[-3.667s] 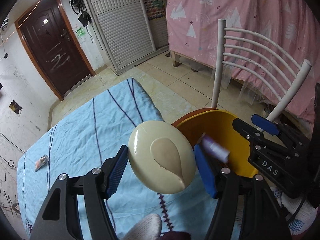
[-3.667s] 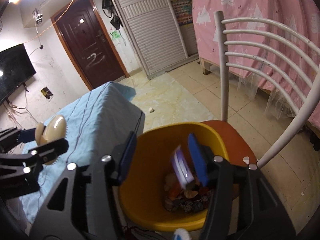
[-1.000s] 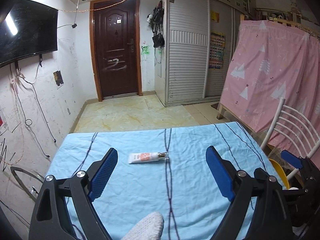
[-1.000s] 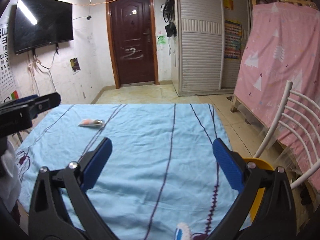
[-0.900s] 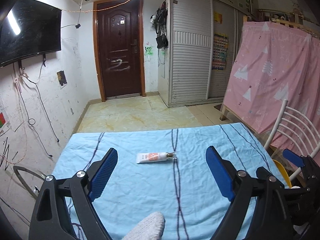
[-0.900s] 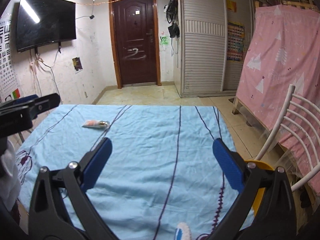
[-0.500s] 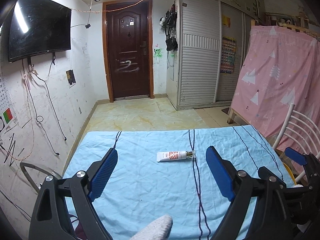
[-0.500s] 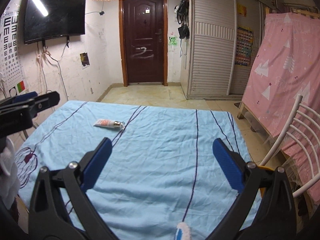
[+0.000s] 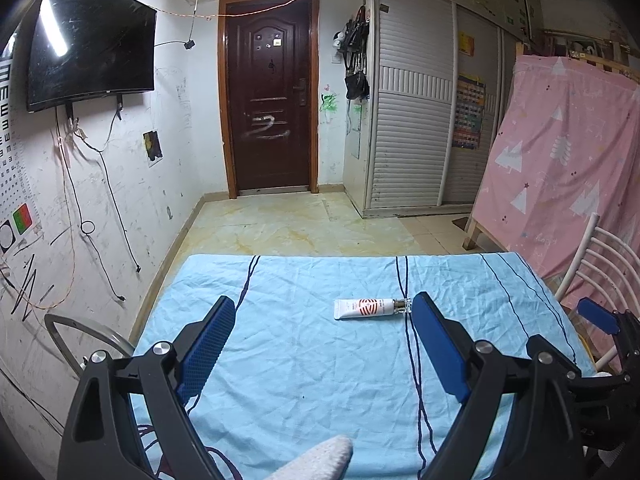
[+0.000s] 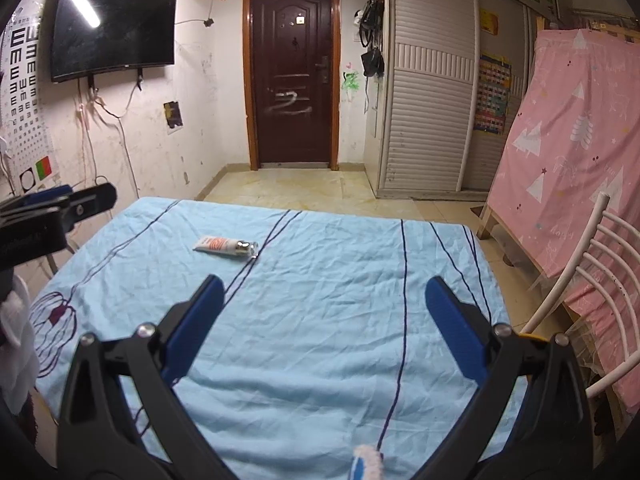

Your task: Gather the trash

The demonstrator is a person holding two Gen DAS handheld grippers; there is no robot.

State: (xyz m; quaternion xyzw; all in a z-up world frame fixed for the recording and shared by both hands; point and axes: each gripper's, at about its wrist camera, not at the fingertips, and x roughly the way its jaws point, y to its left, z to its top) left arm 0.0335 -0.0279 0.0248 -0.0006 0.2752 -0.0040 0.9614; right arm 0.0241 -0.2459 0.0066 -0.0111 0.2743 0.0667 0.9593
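A white tube with a red logo and a clear cap (image 9: 372,308) lies on the light blue tablecloth (image 9: 304,368). It also shows in the right wrist view (image 10: 226,247), at the far left of the cloth. My left gripper (image 9: 320,344) is open and empty, just short of the tube, which lies ahead near its right finger. My right gripper (image 10: 320,320) is open and empty over the near middle of the cloth, well short of the tube. A sliver of the yellow bin (image 10: 530,337) shows behind the right finger.
A white metal chair (image 10: 576,280) stands at the table's right edge, in front of a pink curtain (image 10: 572,152). A metal ring stand (image 9: 80,340) is left of the table. The tiled floor, a dark door (image 9: 272,112) and a wardrobe lie beyond.
Both grippers, shut on a cream lid and a small wrapper over the yellow bin earlier, are now open and empty. They have swung back to face the table, and the tube looks closer.
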